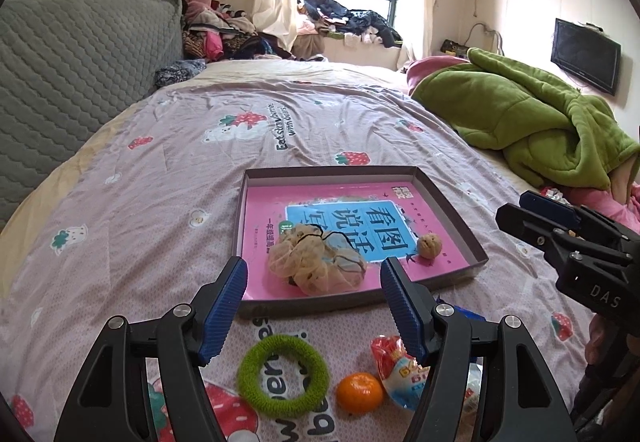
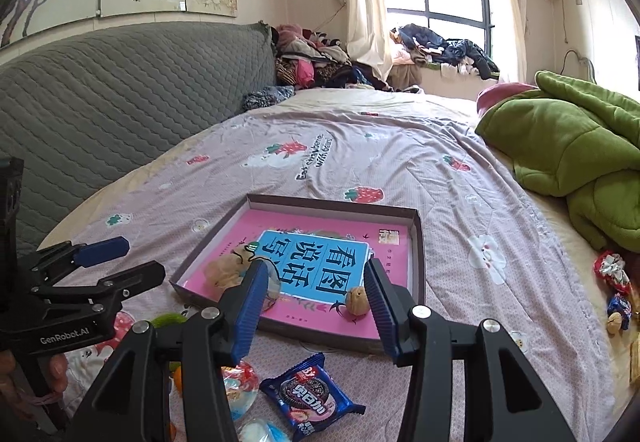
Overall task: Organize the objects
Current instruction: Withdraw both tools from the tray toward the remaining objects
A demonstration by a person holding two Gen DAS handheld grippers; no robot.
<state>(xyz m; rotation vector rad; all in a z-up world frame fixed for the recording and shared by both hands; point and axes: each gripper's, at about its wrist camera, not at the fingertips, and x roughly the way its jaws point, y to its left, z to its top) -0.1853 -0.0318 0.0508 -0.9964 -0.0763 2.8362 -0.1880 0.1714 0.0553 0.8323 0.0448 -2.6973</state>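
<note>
Hovering above the bed (image 1: 160, 201), the left tool (image 1: 314, 306) is holding its jaws apart with nothing between them. The right tool (image 2: 316, 302) is likewise standing apart and empty, just in front of the walnut (image 2: 357, 300). The shallow box (image 1: 460, 217) is lying on the bed, carrying a pink book (image 1: 272, 209), a mesh pouch (image 1: 316, 262) and the walnut. A green hair ring (image 1: 283, 376), a tangerine (image 1: 359, 392), a snack packet (image 1: 394, 370) and a cookie packet (image 2: 312, 398) are resting on the bed just beside the box's near edge.
</note>
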